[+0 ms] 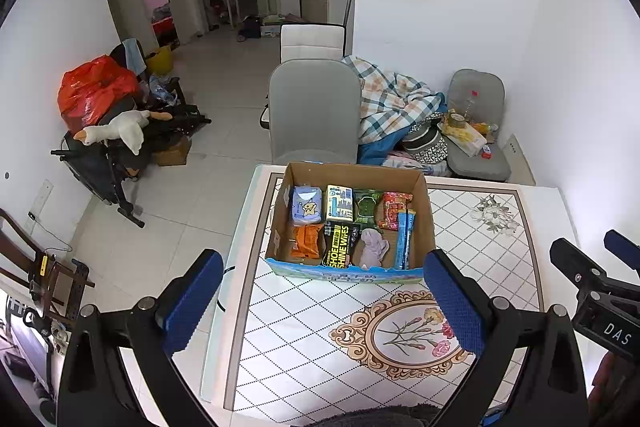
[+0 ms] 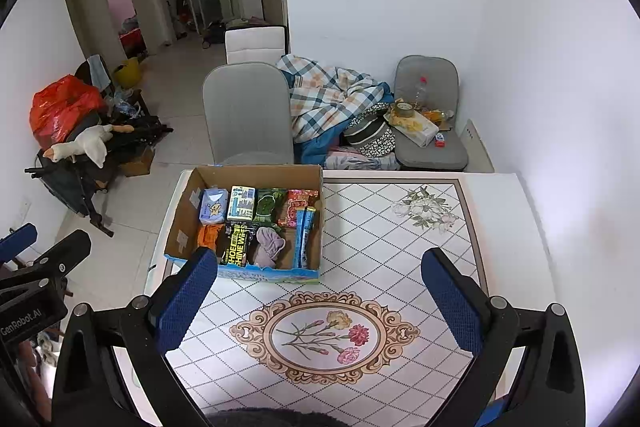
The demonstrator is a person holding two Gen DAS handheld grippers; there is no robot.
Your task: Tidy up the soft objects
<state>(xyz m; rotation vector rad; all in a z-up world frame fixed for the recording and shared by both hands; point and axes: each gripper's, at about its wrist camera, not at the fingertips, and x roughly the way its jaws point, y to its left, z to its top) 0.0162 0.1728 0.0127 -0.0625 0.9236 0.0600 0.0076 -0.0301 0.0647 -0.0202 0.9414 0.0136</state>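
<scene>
A cardboard box [image 1: 425,199] [image 2: 180,223] stands at the far left of the patterned table [image 1: 320,339] [image 2: 400,235]. Inside lie several soft packs: a blue tissue pack [image 1: 306,209] [image 2: 213,209], an orange pack [image 1: 307,242], a black shoe-wipes pack [image 1: 341,245] [image 2: 238,245], a lilac cloth [image 1: 373,247] [image 2: 269,246], a green pack [image 1: 367,207], a red pack [image 1: 394,210] and blue sticks [image 1: 405,239] [image 2: 303,237]. My left gripper [image 1: 324,301] is open and empty, in front of the box. My right gripper [image 2: 320,301] is open and empty, in front of the box and to its right.
A grey chair [image 1: 314,111] [image 2: 247,117] stands behind the table. A plaid blanket [image 1: 394,99] [image 2: 332,91] and a cluttered grey seat [image 1: 476,131] [image 2: 430,123] sit by the wall. A stroller with a plush goose [image 1: 116,131] [image 2: 82,145] stands left on the floor.
</scene>
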